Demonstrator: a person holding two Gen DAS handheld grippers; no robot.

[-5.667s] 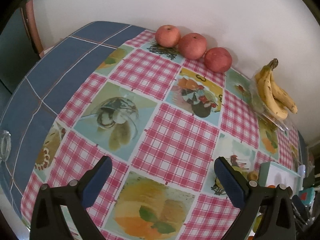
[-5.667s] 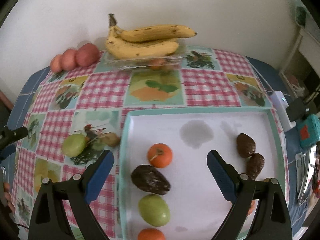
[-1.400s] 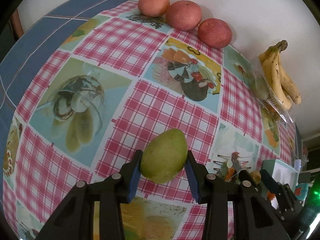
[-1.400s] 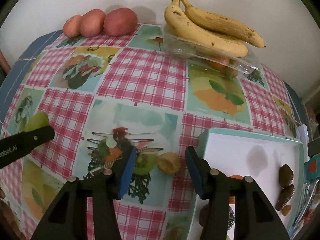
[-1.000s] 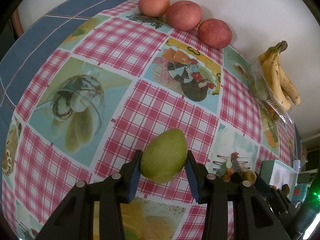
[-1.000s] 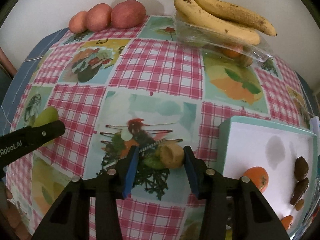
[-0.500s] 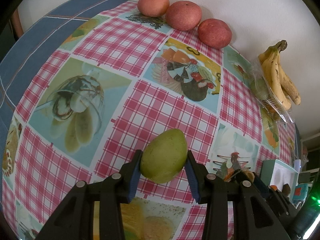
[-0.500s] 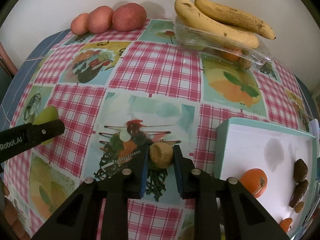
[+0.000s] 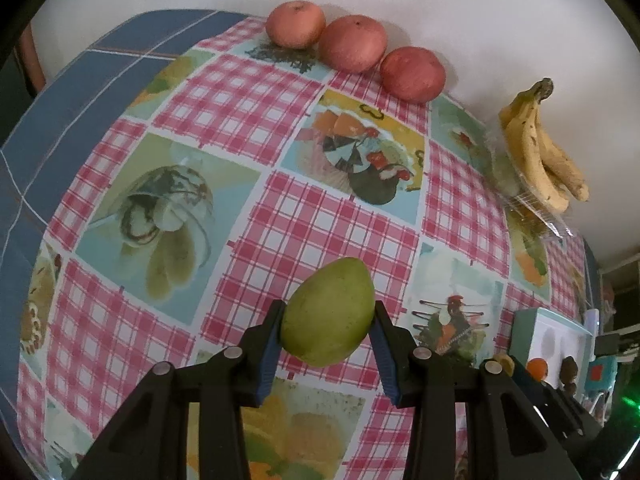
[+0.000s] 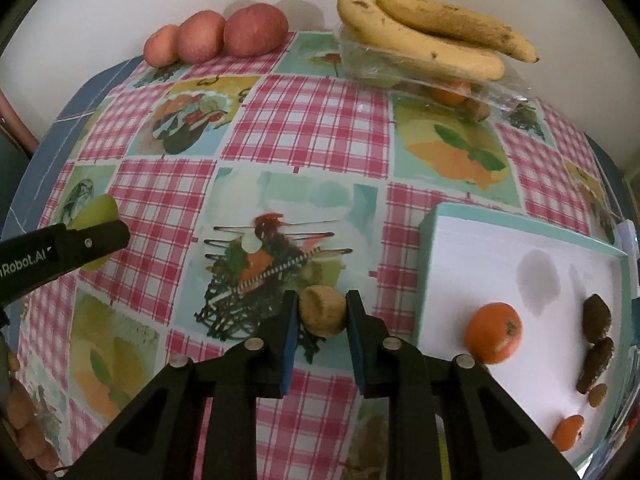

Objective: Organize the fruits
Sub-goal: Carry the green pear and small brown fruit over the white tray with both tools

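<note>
My left gripper (image 9: 327, 328) is shut on a green mango (image 9: 329, 312), held over the checked tablecloth. In the right wrist view that mango (image 10: 96, 210) peeks out behind the left gripper's black finger (image 10: 60, 254) at the far left. My right gripper (image 10: 322, 320) is shut on a small brown kiwi (image 10: 322, 315) just left of the white tray (image 10: 432, 264). The tray holds an orange (image 10: 494, 332), several dark brown fruits (image 10: 596, 318) and a smaller orange (image 10: 568, 432).
Three red apples (image 9: 354, 50) line the back wall. A banana bunch (image 10: 424, 34) lies on a clear plastic box (image 10: 420, 76) with fruit inside. The blue table edge (image 9: 80, 92) curves away at left. A hand (image 10: 24, 428) shows at the lower left.
The right gripper's jaws closed onto the kiwi, which sat between them a second ago. The left gripper and mango have stayed put.
</note>
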